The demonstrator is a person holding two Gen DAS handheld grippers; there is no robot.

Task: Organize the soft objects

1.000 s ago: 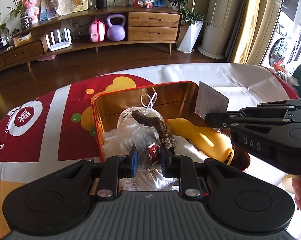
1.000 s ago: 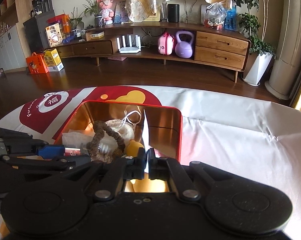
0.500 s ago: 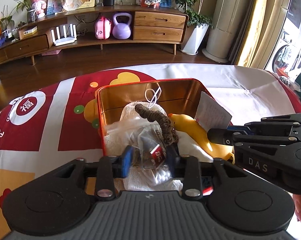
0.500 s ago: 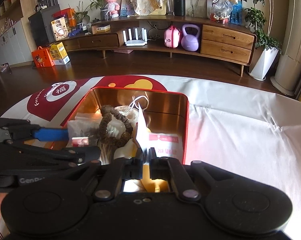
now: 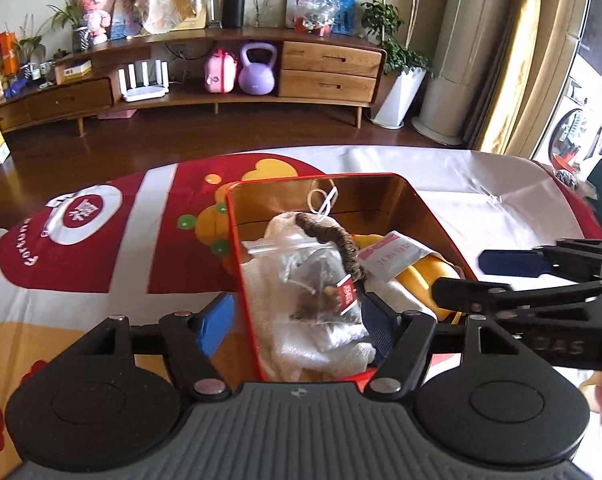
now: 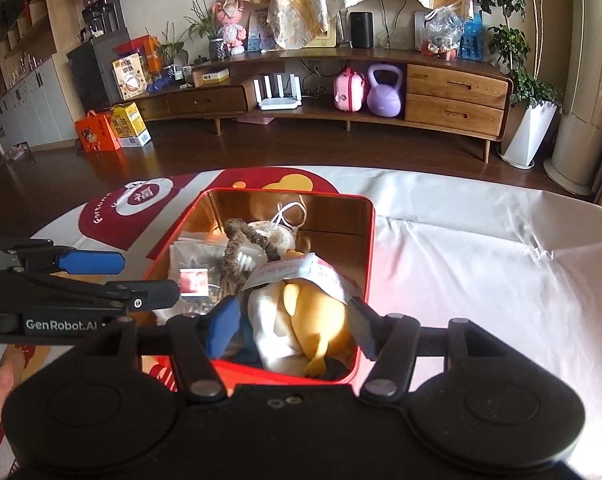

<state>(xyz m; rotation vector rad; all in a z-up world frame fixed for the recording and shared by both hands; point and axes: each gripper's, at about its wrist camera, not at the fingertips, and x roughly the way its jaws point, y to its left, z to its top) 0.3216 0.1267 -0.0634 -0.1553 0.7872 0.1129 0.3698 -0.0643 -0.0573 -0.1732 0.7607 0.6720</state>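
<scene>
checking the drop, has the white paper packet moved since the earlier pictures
Yes. The white paper packet stood upright in the shut right gripper; its jaws have just been opening, and it now lies flat inside the red tin, on the yellow toy.

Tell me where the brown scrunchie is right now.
The brown scrunchie lies inside the red tin, near its middle in both wrist views, draped over the clear zip bag and white cloth, left of the yellow toy.
</scene>
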